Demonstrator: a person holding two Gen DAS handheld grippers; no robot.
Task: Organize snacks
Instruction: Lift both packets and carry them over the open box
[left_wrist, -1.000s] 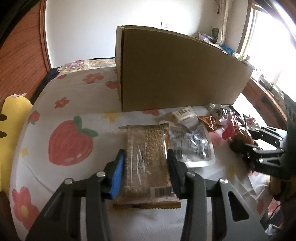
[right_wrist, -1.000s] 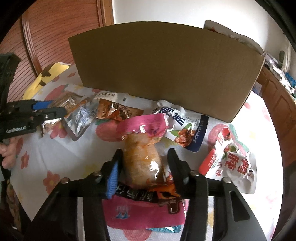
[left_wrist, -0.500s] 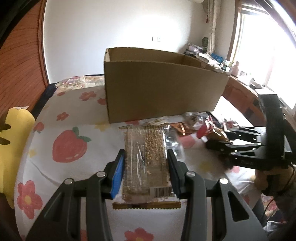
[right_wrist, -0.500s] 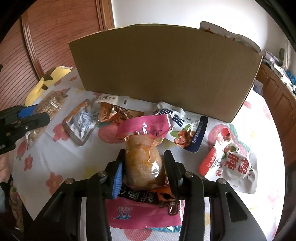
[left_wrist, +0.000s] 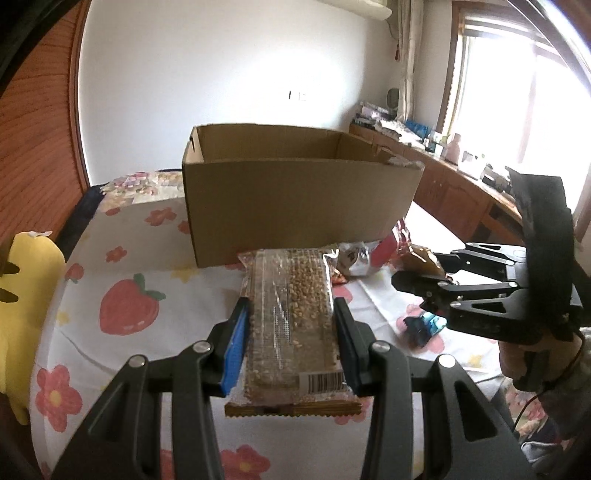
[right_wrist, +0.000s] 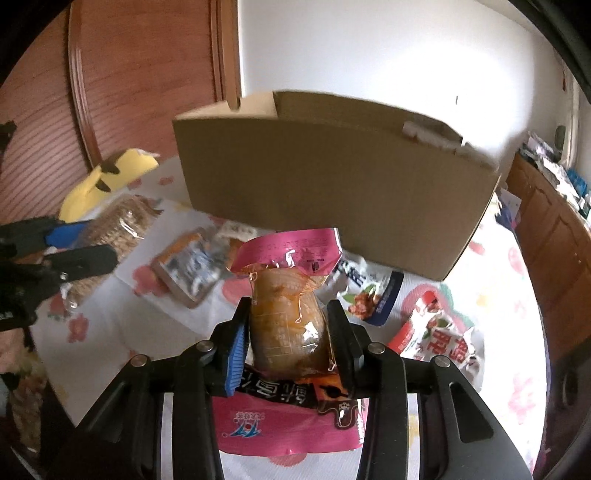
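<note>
Floral tablecloth (left_wrist: 122, 258) below, each hand-held gripper clamps 1 snack lengthwise: left (left_wrist: 291, 341) grain bar (left_wrist: 291, 325), right (right_wrist: 286, 341) pink pouch (right_wrist: 288, 317).

Right gripper (right_wrist: 288, 341) clamps pink-topped snack pouch (right_wrist: 286, 314) before cardboard box (right_wrist: 332, 192).

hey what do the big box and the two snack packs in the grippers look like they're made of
Box: plain brown cardboard, matte, with raw cut edges.
Grain bar pack: clear glossy plastic film, glare streaks, crimped end.
Pink pouch: shiny plastic, apparently vacuum-sealed, clinging and wrinkled.
</note>
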